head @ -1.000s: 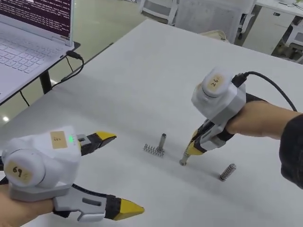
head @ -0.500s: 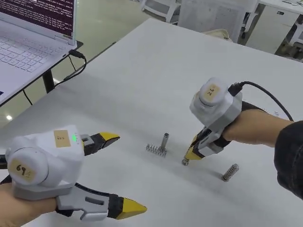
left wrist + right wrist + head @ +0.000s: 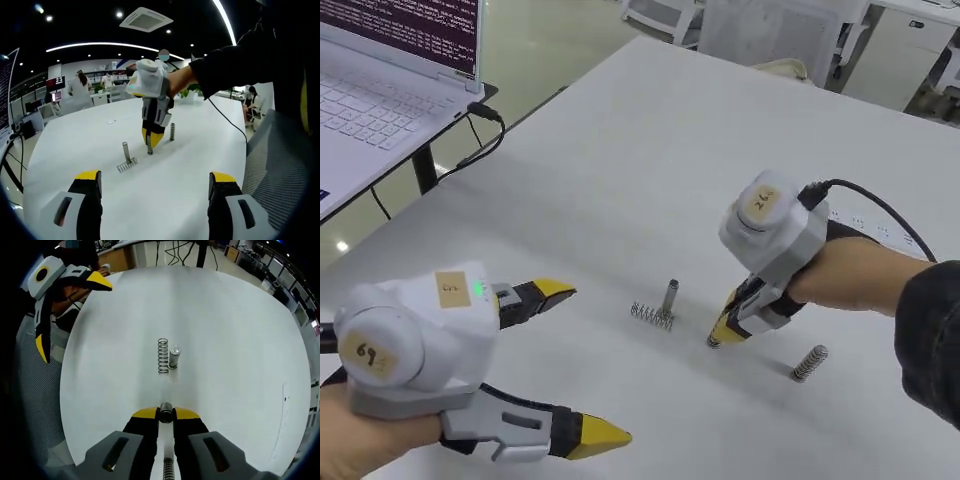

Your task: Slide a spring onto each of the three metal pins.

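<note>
The right gripper (image 3: pixel 720 332) is pinched shut on a short silver metal pin (image 3: pixel 165 411), apparently already sleeved in a thin coil spring (image 3: pixel 169 469) and standing on the white table (image 3: pixel 620 150). The left gripper (image 3: pixel 597 364) hangs wide open. The next move is probably to lift the loose grey wire spring (image 3: pixel 649 315), which lies against the bare upright steel pin (image 3: pixel 669 296), and line it up end-on.

Left gripper (image 3: pixel 592 363) is wearing a round sticker (image 3: pixel 367 352) reading "69" in pen. The square sticker (image 3: pixel 453 290) beside it is showing one scrawled digit, can't tell which. Right gripper (image 3: pixel 720 335) is carrying a top sticker (image 3: pixel 763 203) reading "26". Laptop screen (image 3: pixel 420 25) is showing text lines, too small to read.
</note>
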Demonstrator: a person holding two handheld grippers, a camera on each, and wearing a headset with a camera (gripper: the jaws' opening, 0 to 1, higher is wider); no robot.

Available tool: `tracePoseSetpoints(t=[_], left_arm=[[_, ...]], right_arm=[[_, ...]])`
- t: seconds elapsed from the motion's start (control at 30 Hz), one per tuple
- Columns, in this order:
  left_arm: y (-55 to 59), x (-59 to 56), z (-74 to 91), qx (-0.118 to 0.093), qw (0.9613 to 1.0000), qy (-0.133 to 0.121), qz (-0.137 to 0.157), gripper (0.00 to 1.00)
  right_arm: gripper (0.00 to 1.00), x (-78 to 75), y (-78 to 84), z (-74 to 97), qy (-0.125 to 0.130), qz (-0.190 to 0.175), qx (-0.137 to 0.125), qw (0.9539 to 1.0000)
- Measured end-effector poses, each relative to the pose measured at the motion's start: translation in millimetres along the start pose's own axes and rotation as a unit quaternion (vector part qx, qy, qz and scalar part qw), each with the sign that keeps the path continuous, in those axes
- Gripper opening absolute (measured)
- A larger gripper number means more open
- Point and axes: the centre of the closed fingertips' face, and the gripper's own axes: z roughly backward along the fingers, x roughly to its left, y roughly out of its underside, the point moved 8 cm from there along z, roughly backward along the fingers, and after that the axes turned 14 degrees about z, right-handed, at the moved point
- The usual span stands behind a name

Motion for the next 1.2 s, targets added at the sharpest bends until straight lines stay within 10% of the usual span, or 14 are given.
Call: tracePoseSetpoints(t=[1.2], left_arm=[[-0.5, 0.4, -1.5, 0.003, 1.0000, 0.006, 0.006, 0.83]], right_arm=[[0.25, 2.8, -21.2, 1.8, 0.013, 0.016, -0.039, 0.9990]])
